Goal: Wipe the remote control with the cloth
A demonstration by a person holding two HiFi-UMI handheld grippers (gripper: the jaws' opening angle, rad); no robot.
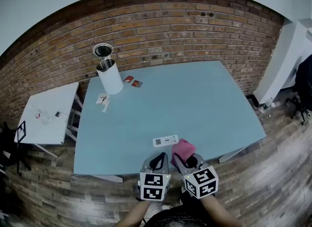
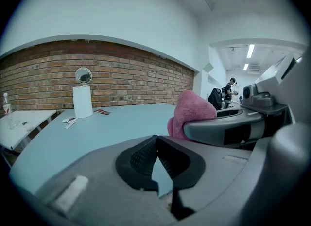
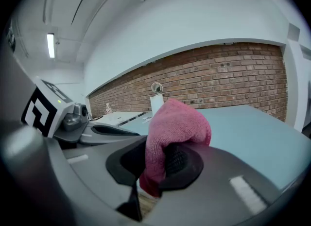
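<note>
**A:** Quick rundown: the slim white plastic remote control (image 1: 165, 140) lies flat close to the near edge of the pale blue worktop (image 1: 204, 99), roughly midway along it. The fluffy pink terry cloth (image 1: 183, 148) is just beside it on the right. Can't tell if it's touching the surface.

**B:** Yep. The right hand-held gripper (image 3: 160, 164) is clamped on a fold of that cloth, and the rest bunches up over the pads. The left hand-held gripper (image 2: 156, 161) has its jaws pressed together with nothing in them.

**A:** My guess is the remote's light, stiff and smooth, so it'll probably skate around when rubbed. I'd pin one short end with the left one, or pinch its long sides. The cloth's soft and floppy, so wipe with the bunched part.

**B:** Nothing really in the way. The tall white cylindrical container (image 1: 110, 77), the round mirror (image 1: 103, 50) by it, the two small red cards (image 1: 132, 81) and the paper scraps (image 1: 103, 99) all sit near the far left corner, well apart. Only the near edge bugs me, since the remote could slide off.
</note>
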